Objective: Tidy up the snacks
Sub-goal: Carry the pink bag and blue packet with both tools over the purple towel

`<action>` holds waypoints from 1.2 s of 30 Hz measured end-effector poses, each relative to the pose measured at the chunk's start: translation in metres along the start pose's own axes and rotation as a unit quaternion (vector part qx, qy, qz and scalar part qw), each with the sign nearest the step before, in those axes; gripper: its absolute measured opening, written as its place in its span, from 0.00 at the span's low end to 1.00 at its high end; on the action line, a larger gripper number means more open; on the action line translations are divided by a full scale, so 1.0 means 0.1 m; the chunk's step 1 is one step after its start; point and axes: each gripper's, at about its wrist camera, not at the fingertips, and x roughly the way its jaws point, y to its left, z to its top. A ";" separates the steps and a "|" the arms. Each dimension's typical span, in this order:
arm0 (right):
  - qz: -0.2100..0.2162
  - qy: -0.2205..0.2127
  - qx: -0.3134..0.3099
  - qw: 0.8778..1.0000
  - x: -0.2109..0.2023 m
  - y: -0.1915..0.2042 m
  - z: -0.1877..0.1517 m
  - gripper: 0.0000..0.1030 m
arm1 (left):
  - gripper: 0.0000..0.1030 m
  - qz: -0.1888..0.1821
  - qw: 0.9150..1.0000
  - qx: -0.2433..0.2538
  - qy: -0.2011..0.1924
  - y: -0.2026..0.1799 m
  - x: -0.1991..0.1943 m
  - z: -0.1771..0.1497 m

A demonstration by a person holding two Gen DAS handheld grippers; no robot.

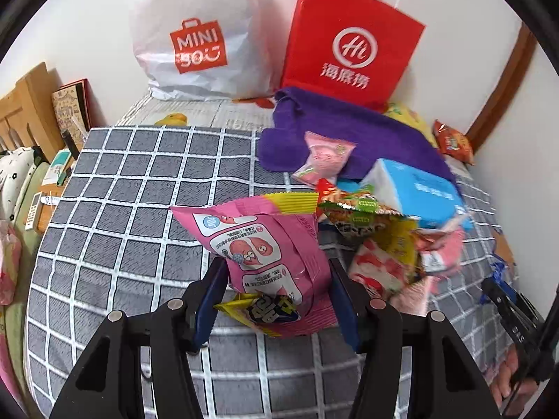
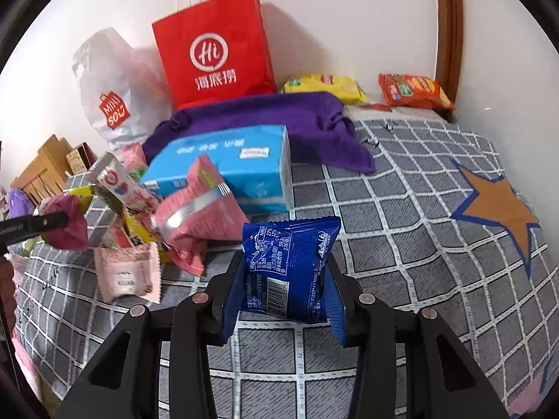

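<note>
- Bed (image 2: pixel 401 209), grey checked cover, carries everything; it serves as the sorting surface.
- Two carrier bags stand at the wall edge: red paper bag (image 2: pixel 215 52), white plastic bag (image 1: pixel 195 35); probably where the snacks came from or are headed.
- One purple cloth (image 2: pixel 279 122), one blue tissue pack (image 2: pixel 223 160) beside it.
- Loose snack pile (image 2: pixel 139 223) mid-bed, unsorted; count unclear, at least five.
- Two packets at the far right corner: yellow (image 2: pixel 325 85), orange (image 2: pixel 415 92); likely already sorted.
- Left gripper (image 1: pixel 277 279): fingers pinching one pink snack bag (image 1: pixel 269 244), lifted clear of the pile.
- Right gripper (image 2: pixel 284 279): fingers pinching one blue snack packet (image 2: pixel 290 265), held above the cover.
</note>
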 end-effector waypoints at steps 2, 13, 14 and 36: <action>-0.003 -0.006 0.000 1.000 -0.08 0.03 0.02 0.41 | 0.53 -0.010 1.000 0.006 -0.004 -0.03 -0.10 -0.02; -0.019 -0.006 0.015 1.000 -0.28 0.07 0.18 0.41 | 0.53 -0.059 0.997 0.032 -0.027 -0.29 -0.54 0.04; -0.019 -0.007 0.016 1.000 -0.29 0.06 0.20 0.41 | 0.53 -0.062 0.997 0.035 -0.028 -0.32 -0.56 0.05; -0.004 -0.056 -0.031 0.998 -0.30 0.22 1.11 0.41 | 0.53 -0.097 0.989 0.100 -0.043 -1.06 -0.48 0.79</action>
